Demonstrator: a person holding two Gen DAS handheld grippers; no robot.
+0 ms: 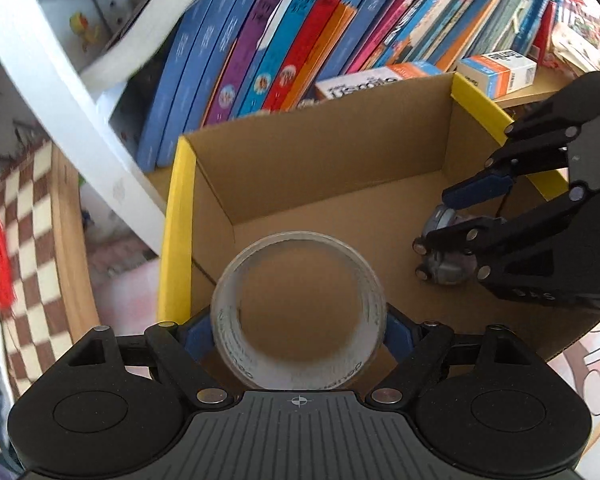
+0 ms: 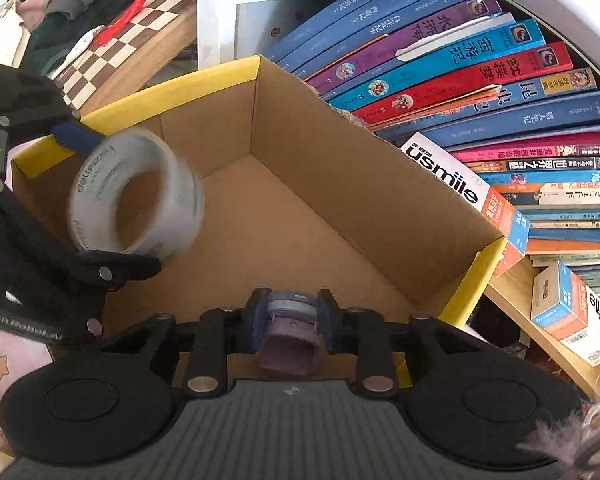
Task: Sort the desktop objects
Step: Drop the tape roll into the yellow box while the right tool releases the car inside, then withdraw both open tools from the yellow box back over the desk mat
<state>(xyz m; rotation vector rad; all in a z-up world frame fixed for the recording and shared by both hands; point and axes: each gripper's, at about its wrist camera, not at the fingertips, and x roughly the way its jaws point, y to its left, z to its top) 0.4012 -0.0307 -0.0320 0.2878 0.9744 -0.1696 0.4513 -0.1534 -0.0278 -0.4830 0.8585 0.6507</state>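
An open cardboard box with a yellow rim (image 1: 176, 220) (image 2: 172, 84) fills both views, its brown floor bare. My left gripper (image 1: 298, 332) (image 2: 112, 200) is shut on a roll of clear tape (image 1: 236, 332) (image 2: 180, 184), a blue pad pressed against each side, and holds it over the box's near left part. My right gripper (image 2: 290, 312) (image 1: 434, 220) is shut on a small grey and mauve object (image 2: 288, 340) (image 1: 448, 272) that I cannot identify, held low inside the box at its right side. The two grippers are apart.
A row of leaning books (image 1: 284, 40) (image 2: 480, 64) stands just behind the box on a wooden shelf (image 2: 540, 320). Two white and orange usmile cartons (image 2: 464, 188) (image 1: 500, 70) lie beside it. A chessboard (image 2: 132, 40) and a white shelf frame (image 1: 60, 92) are to the left.
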